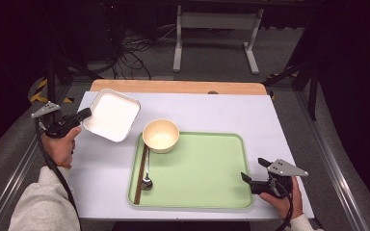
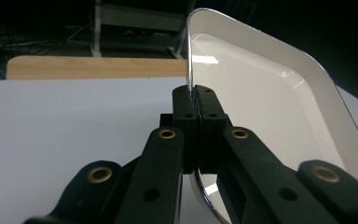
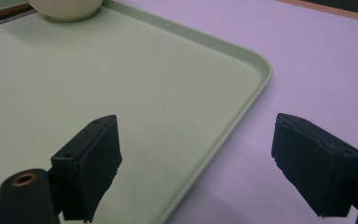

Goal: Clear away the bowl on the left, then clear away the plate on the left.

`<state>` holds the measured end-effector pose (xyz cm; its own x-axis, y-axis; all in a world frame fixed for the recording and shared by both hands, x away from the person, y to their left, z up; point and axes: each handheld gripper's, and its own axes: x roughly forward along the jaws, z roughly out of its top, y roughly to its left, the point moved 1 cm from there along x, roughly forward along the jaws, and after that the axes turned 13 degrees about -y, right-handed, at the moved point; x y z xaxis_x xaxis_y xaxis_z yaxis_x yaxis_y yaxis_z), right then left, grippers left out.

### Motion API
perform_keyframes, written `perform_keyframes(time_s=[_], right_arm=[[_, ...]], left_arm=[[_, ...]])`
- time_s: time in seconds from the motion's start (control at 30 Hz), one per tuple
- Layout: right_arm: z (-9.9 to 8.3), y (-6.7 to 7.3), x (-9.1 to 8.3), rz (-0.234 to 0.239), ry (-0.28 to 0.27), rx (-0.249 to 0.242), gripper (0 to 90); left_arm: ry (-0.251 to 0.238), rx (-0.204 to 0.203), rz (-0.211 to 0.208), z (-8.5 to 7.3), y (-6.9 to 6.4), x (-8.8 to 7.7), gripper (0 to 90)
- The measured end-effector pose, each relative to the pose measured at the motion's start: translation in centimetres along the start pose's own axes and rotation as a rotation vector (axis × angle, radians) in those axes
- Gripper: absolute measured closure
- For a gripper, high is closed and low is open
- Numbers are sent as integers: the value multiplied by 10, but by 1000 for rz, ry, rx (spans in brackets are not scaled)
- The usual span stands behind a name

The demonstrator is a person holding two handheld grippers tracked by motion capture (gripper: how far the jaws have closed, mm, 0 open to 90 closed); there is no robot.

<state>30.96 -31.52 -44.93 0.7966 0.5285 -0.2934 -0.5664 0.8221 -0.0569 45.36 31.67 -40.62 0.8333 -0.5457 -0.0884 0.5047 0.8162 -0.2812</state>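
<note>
I am holding the white square plate by its rim in my closed left tool, tilted at the upper left, not yet on the green tray, where the bowl, spoon and chopsticks are lying, while my right tool is waiting open over the tray's lower right corner.

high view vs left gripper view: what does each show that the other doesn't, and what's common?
High view alone: the green tray holding a cream bowl, a spoon and brown chopsticks, plus the right gripper, jaws open, at the tray's right corner.

Left gripper view alone: the close grip, with the left gripper clamped on the thin rim of the white dish, one pad on each side.

Both: the white dish held at its edge by the left gripper, the white table top and the wooden strip behind it.
</note>
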Motion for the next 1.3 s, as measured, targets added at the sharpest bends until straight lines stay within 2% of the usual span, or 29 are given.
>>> perform_keyframes(time_s=[0.17, 0.37, 0.53, 0.87, 1.1, 1.2, 1.3], right_arm=[[0, 0, 0, -1, 0, -1, 158], [1, -1, 0, -7, -1, 3, 158], [2, -1, 1, -9, -1, 2, 158], [1, -2, 0, -10, -1, 8, 159], [1, -2, 0, -11, -3, 7, 159], [1, -3, 0, -11, -1, 7, 159], [2, -1, -1, -10, -2, 5, 159]], left_arm=[[-9, 24, -55, 6, -19, 4, 891], [-9, 43, -108, 9, -35, 11, 891], [-20, 40, -144, 9, -45, 14, 891], [-10, 85, -238, 10, -79, 20, 891], [14, 124, -323, 8, -106, 24, 891], [25, 147, -323, 6, -113, 26, 891], [39, 155, -341, 3, -121, 28, 891]])
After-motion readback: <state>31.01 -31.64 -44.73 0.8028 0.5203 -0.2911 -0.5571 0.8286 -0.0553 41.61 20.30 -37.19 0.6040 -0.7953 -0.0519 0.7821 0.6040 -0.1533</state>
